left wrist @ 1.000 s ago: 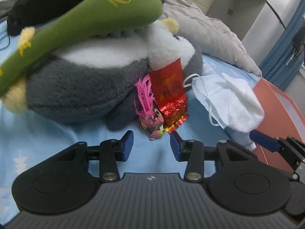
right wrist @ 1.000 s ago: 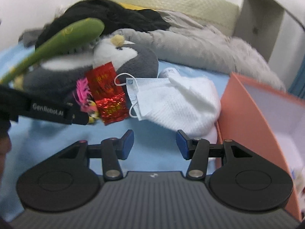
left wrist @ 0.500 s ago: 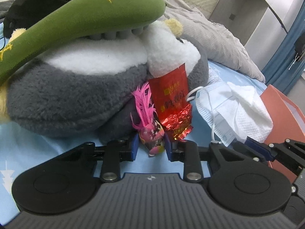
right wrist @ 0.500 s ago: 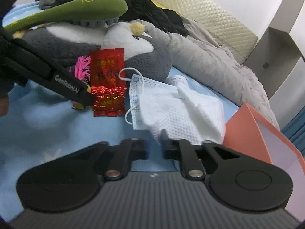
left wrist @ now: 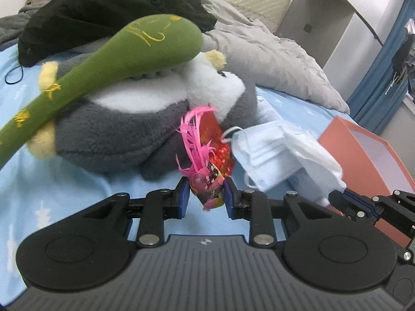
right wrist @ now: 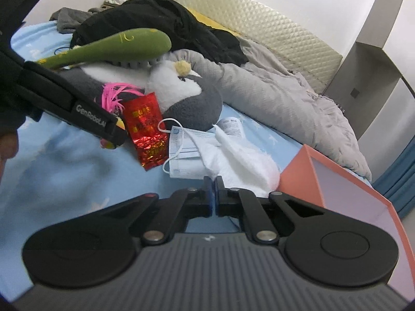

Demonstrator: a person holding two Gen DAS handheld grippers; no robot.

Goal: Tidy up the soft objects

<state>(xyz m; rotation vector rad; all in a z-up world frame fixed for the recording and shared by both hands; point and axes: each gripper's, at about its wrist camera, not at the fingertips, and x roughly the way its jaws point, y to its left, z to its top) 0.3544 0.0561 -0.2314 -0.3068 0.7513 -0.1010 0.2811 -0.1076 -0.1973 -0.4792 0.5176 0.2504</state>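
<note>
My left gripper (left wrist: 206,197) is shut on a small pink feathered toy (left wrist: 205,181) and holds it just above the blue bedsheet (left wrist: 77,181). The toy's pink feathers (right wrist: 116,96) also show in the right wrist view, beside the left gripper's arm (right wrist: 85,119). Behind it lie a grey and white plush penguin (left wrist: 124,127), a green plush stick (left wrist: 109,57) resting on the penguin, and a red foil packet (right wrist: 146,129). My right gripper (right wrist: 213,184) is shut and empty, close to a white towel (right wrist: 241,163) and a blue face mask (right wrist: 181,153).
An open orange box (right wrist: 337,178) stands at the right on the bed. A grey quilt (right wrist: 272,93) and black clothes (right wrist: 160,23) lie toward the headboard (right wrist: 259,28). A grey shelf unit (left wrist: 324,18) and blue curtain (left wrist: 384,77) are at the far right.
My left gripper closed on the pink feathered toy and lifted it off the sheet. My right gripper closed empty and drew nearer the towel.
</note>
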